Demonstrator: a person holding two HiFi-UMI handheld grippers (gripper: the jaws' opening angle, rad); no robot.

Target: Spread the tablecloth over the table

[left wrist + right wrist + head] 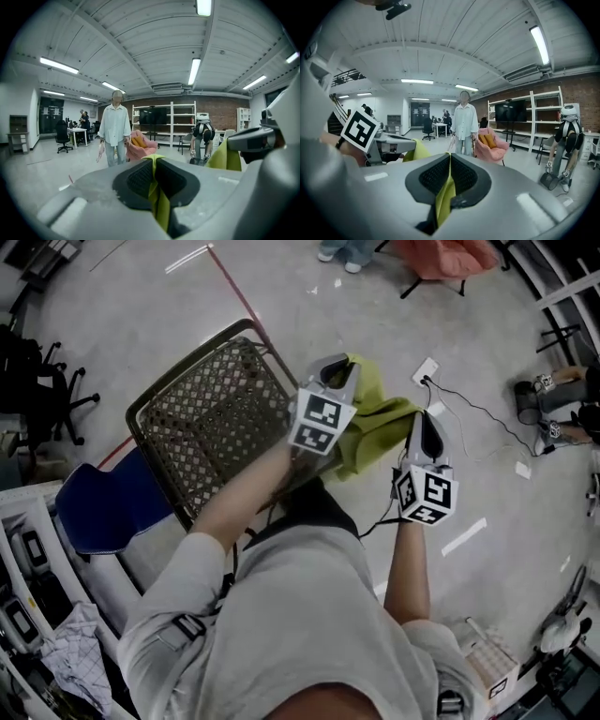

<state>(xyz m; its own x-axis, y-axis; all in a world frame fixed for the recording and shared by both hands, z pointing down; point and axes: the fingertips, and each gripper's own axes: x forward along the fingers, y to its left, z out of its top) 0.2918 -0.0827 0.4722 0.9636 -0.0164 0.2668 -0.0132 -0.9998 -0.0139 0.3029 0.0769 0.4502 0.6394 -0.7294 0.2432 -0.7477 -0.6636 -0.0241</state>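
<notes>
A yellow-green cloth hangs bunched in the air between two hand-held grippers, held up in front of the person and touching nothing else.

The left hand-held gripper is clenched on a thin fold of the cloth. Its own view shows the fold pinched upright between the dark ribbed pads. The right hand-held gripper is clamped on another fold in the same way, with a narrow strip of fabric running down between its pads. The two sit close together, the right one just beside the left and slightly nearer the person, with the crumpled bulk of the cloth gathered between them.

The counter, a dark metal mesh top, lies below and to the left of the left hand-held gripper, and it is bare. A blue chair stands beyond it, further left. Past both sets of jaws, well away across the floor, a person stands beside a pink armchair.

The spreading looks not yet begun. Each grip seems to catch only a slim fold, so a sharp shake to open the cloth could pull it free of one side. With the hand-held grippers this close, the cloth would likely land wadded rather than flat. A trailing corner might also snag on the mesh or drape unevenly off one edge.
</notes>
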